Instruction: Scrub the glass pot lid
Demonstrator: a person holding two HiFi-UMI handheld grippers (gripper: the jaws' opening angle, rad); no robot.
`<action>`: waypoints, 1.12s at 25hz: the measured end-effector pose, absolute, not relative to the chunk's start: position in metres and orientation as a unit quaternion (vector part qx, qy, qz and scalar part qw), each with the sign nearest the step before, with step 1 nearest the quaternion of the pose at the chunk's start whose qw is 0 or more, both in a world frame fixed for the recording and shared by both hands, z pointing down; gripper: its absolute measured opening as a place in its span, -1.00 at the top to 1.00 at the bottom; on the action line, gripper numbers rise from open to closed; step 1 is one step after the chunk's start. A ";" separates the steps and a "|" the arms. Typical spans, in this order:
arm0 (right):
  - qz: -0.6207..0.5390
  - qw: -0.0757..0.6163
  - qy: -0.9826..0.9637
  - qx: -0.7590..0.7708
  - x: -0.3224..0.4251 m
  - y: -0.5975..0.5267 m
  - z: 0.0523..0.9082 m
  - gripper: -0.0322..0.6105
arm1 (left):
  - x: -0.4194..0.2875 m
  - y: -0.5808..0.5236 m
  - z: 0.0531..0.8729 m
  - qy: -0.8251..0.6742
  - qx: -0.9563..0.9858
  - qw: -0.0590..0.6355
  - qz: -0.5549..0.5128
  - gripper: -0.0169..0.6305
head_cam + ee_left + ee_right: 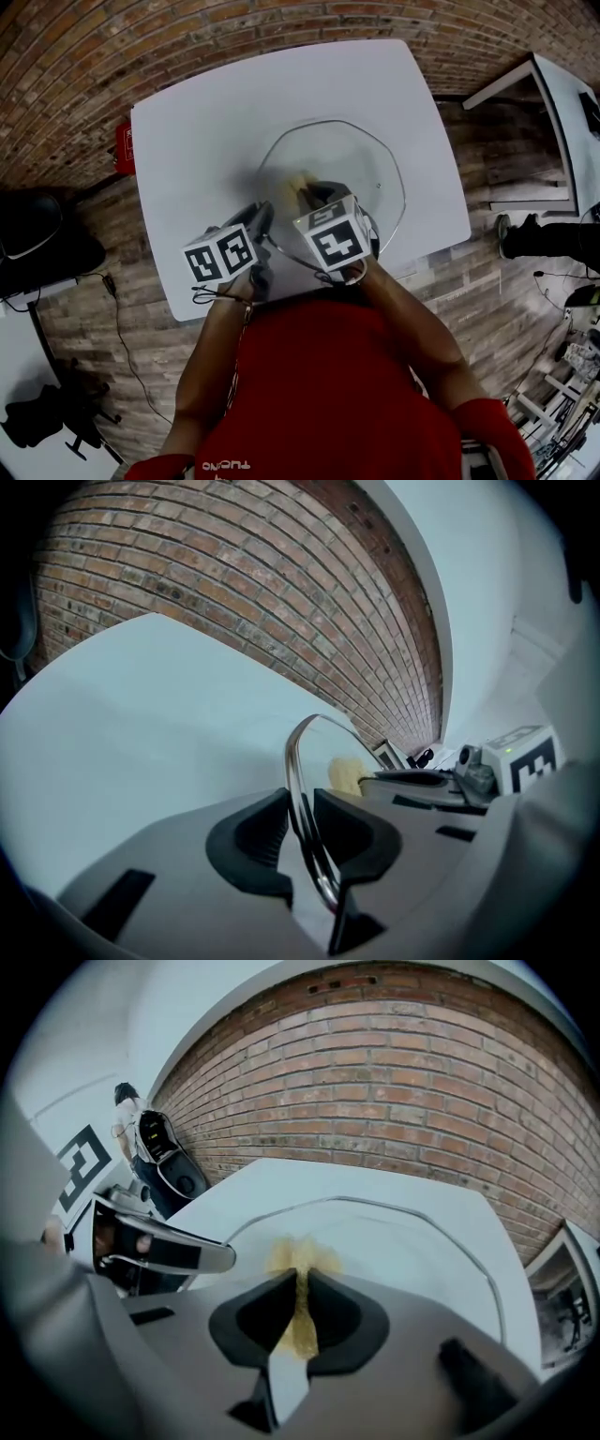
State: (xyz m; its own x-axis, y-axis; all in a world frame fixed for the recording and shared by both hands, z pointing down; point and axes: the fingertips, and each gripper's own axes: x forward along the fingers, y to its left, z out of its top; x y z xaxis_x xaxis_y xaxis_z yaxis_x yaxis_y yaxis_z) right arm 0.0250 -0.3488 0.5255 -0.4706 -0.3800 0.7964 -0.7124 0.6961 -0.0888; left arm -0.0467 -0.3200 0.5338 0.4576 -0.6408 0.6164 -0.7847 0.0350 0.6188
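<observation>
The glass pot lid point(375, 169) stands tilted on the white table point(187, 141), its steel rim point(298, 761) running between the pads of my left gripper point(300, 822), which is shut on the near edge. My right gripper point(298, 1302) is shut on a yellow sponge point(302, 1258) that presses against the glass of the lid point(422, 1251). In the head view the sponge point(298, 180) sits on the lid's near left part, with the left gripper point(262, 223) and the right gripper point(317, 195) close together. Through the glass, the left gripper view shows the sponge point(345, 776).
A brick wall point(375, 1082) rises behind the table, and the floor point(75, 75) is brick too. A red object point(124, 148) hangs at the table's left edge. A second white table point(572, 103) stands to the right, a black chair point(37, 234) to the left.
</observation>
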 end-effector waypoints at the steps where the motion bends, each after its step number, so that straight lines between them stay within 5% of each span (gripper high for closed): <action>1: 0.208 0.398 -0.827 0.339 0.035 -0.354 0.525 0.74 | -0.047 -0.320 0.534 -0.516 0.691 0.501 0.072 0.66; 14: 0.223 0.407 -0.755 0.463 0.182 -0.392 0.516 0.74 | -0.046 -0.322 0.534 -0.516 0.692 0.500 0.072 0.66; 28: 0.265 0.395 -0.842 0.255 0.037 -0.266 0.503 0.74 | -0.045 -0.319 0.534 -0.517 0.685 0.508 0.072 0.66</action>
